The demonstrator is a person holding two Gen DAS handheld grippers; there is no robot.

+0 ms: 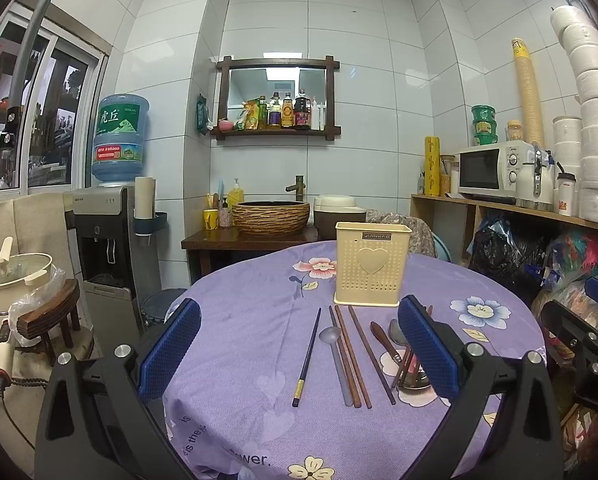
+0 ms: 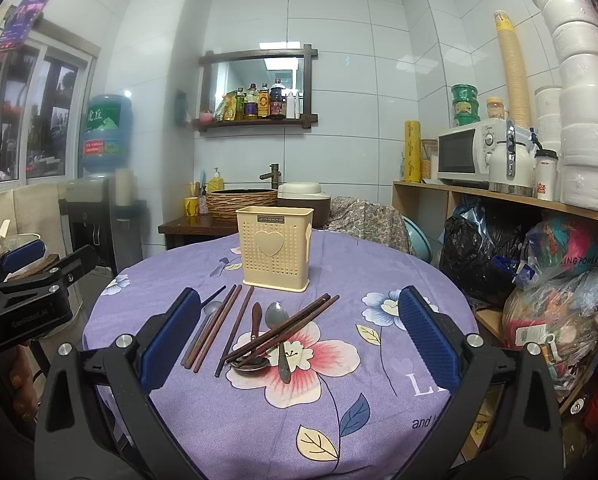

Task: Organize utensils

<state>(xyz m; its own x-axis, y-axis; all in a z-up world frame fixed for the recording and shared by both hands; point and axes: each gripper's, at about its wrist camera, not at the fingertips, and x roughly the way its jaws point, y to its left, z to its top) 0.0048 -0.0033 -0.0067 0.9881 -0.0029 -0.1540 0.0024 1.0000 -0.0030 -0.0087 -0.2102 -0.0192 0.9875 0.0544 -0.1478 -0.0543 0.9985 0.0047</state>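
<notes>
Wooden chopsticks (image 1: pixel 349 354) lie on the tabletop (image 1: pixel 239 320) pointing lengthwise at the cream holder (image 1: pixel 373 264), straight ahead between the left tool's (image 1: pixel 299 354) wide-spread, empty blue pads, as the right tool (image 2: pixel 299 342), likewise gaping and empty, faces the crossed pile (image 2: pixel 277 338).

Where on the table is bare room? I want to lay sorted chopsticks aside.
Free: the cloth left of the dark chopstick, and the near edge of the tablecloth below the spoons. Crowded: the strip directly in front of the holder.
</notes>
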